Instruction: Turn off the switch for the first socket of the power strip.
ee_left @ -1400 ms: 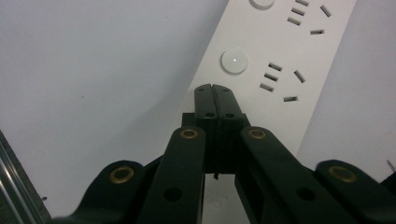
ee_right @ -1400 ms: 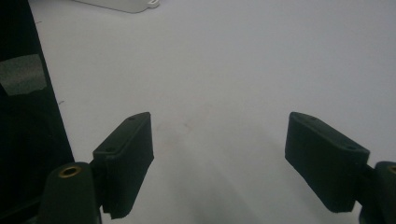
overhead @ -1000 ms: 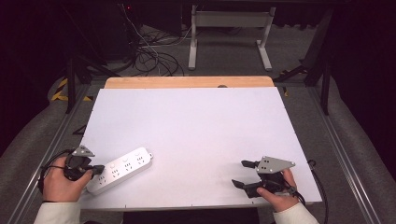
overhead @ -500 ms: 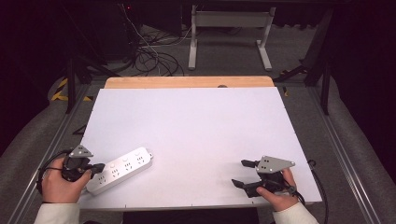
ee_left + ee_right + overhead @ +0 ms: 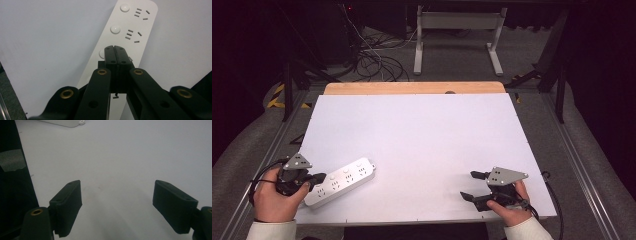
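Left gripper at the table's near-left corner, jaws pressed together with nothing between, tips over the near end of the white power strip. Strip lies flat, angled toward the table's middle, 2 socket groups clear in the left gripper view. Right gripper near-right, jaws wide apart over bare white surface, well away from the strip.

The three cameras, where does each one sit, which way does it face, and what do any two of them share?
High view: above the person's side, looking forward and down on the table; both hands, the left gripper and right gripper show.
Left gripper view: rides that gripper, looking along its shut jaws at the power strip.
Right gripper view: rides that gripper, looking low across the table between open jaws.
Shared: all three show the power strip.
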### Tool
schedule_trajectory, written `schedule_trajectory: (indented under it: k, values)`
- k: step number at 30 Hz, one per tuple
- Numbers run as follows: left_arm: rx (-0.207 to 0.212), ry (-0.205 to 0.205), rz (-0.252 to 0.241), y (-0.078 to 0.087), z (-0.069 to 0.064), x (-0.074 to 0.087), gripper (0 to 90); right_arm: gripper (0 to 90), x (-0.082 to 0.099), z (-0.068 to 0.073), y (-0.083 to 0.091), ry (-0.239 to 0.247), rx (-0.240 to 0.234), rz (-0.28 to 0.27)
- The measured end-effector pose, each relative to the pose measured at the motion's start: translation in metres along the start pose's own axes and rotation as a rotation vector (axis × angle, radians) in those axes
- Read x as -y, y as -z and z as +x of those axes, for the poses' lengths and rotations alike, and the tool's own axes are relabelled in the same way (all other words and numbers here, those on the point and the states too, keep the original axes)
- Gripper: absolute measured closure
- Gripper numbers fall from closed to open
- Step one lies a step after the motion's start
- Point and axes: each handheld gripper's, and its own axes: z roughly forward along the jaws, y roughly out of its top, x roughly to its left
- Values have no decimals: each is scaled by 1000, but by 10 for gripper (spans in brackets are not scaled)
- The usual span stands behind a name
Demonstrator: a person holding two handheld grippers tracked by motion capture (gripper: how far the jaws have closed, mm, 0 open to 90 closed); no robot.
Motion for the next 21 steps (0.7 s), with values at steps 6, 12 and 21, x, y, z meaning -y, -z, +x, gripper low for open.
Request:
schedule_trajectory:
  k: [6,12,21]
  values:
    - [12,-5,-18,1,-3,-2,900,238,0,0,0,2,-1,2]
    - [36,-12,-128,8,-12,-10,572,238,0,0,0,1,1,-1]
    - [60,-28,-239,15,-22,-14,417,237,0,1,0,2,1,-4]
